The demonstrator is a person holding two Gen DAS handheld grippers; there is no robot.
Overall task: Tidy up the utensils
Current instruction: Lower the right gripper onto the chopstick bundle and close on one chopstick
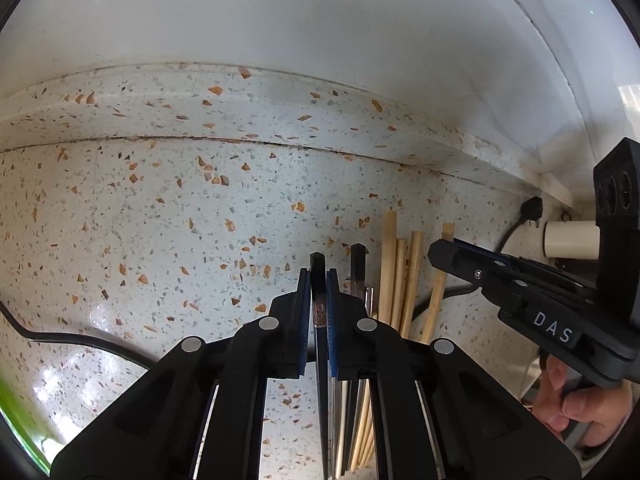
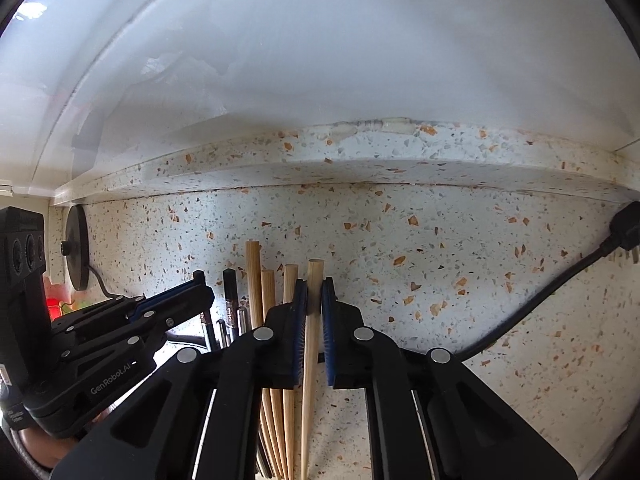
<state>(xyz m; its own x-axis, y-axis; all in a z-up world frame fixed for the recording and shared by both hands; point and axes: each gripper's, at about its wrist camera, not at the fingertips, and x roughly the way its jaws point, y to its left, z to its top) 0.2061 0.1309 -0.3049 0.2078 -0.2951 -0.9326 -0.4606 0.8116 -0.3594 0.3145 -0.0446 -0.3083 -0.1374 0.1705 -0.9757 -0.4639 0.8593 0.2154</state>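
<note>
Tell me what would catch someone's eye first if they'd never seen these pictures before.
Front and centre in each wrist view is a black claw clamped on a chopstick: the left claw grips a dark chopstick, the right claw a pale wooden chopstick. Between them more wooden chopsticks stand bunched, all over a speckled countertop with a black cable trailing at right.

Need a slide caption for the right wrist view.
Right tongs clamp a wooden chopstick above the speckled countertop.

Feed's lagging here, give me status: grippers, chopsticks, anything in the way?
Left gripper shut on dark chopstick. Right gripper shut on wooden chopstick. Remaining chopsticks bunched between. Black cable nearby, not obstructing.
</note>
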